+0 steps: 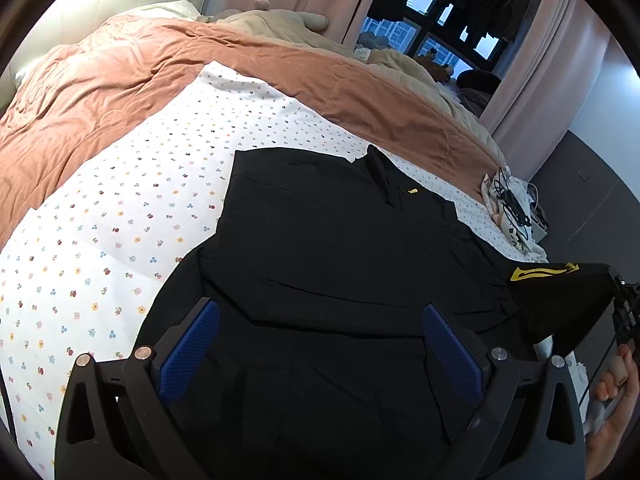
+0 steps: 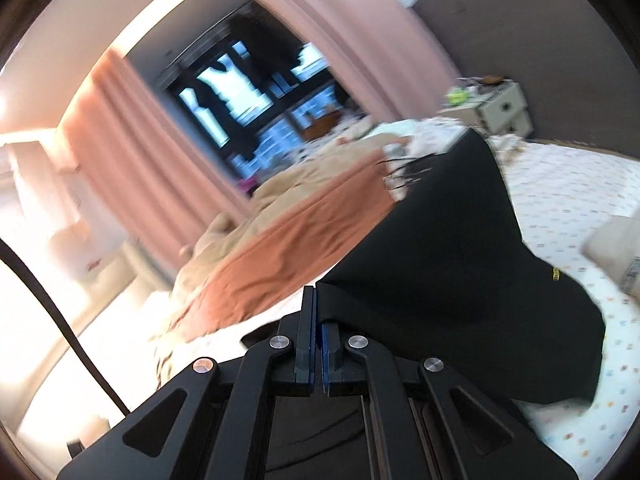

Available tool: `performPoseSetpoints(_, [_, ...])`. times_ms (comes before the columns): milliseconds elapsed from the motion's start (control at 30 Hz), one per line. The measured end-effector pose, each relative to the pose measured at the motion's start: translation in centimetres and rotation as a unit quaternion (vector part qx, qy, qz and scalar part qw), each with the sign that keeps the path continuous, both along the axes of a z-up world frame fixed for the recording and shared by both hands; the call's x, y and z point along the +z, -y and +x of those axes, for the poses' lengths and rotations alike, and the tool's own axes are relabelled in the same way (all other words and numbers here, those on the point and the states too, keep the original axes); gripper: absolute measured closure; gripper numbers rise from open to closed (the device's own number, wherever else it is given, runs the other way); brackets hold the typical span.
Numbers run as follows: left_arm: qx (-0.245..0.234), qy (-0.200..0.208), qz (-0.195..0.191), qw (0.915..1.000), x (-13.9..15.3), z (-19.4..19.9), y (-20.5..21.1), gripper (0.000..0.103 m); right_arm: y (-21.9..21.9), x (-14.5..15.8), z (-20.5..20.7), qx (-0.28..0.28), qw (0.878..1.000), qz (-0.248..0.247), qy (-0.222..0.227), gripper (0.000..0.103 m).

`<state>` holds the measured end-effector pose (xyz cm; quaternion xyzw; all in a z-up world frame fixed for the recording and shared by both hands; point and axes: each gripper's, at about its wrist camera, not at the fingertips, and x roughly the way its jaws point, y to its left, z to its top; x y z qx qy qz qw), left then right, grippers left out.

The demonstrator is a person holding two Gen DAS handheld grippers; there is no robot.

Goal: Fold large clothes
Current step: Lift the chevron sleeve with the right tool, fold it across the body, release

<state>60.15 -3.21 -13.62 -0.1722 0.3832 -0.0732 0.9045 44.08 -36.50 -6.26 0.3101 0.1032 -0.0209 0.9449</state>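
A black garment (image 1: 320,248) with small yellow marks lies spread on the flowered white sheet (image 1: 120,220) of a bed. My left gripper (image 1: 320,344) hovers over its near part, jaws wide apart, blue pads (image 1: 188,356) on either side, nothing between them. At the right edge of the left wrist view a sleeve with yellow trim (image 1: 560,292) is lifted off the bed. My right gripper (image 2: 319,312) is shut on the edge of that black garment (image 2: 460,260), which hangs stretched from its pads toward the bed.
An orange quilt (image 1: 160,64) and a beige blanket (image 1: 280,20) are bunched across the far half of the bed. Cables and small items (image 1: 512,204) lie at the bed's right end. Pink curtains (image 2: 132,152) frame a dark window. A hand (image 1: 612,412) shows at lower right.
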Motion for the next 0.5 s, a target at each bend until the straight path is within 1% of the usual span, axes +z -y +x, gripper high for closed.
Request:
performPoseSetpoints(67, [0.003, 0.001, -0.006, 1.0, 0.2, 0.0, -0.4, 0.0, -1.3, -0.2, 0.7, 0.024, 1.0, -0.013, -0.007, 0.103])
performPoseSetpoints(200, [0.014, 0.001, -0.024, 0.9996, 0.4, -0.1, -1.5, 0.0, -4.0, -1.4, 2.9, 0.061, 0.996, -0.042, -0.044, 0.103])
performPoseSetpoints(233, [0.015, 0.0, -0.029, 0.9995, 0.4, -0.1, -1.7, 0.0, -3.8, -1.5, 3.1, 0.065, 0.995, -0.046, -0.052, 0.103])
performPoseSetpoints(300, [0.018, -0.002, -0.042, 0.999, 0.3, 0.0, -2.1, 0.0, -4.7, -2.7, 4.8, 0.082, 0.991, -0.055, -0.086, 0.103])
performPoseSetpoints(333, [0.019, -0.003, -0.046, 0.9988, 0.3, 0.1, -2.3, 0.0, -4.6, -2.7, 5.4, 0.088, 0.99, -0.056, -0.099, 0.103])
performPoseSetpoints(400, [0.019, -0.005, -0.05, 0.9986, 0.3, 0.1, -2.4, 0.0, -5.3, -4.0, 7.6, 0.098, 0.984, -0.055, -0.139, 0.103])
performPoseSetpoints(500, [0.018, -0.005, -0.051, 0.9985, 0.4, 0.0, -2.6, 0.0, -5.7, -6.6, 10.5, 0.111, 0.969, -0.057, -0.213, 0.103])
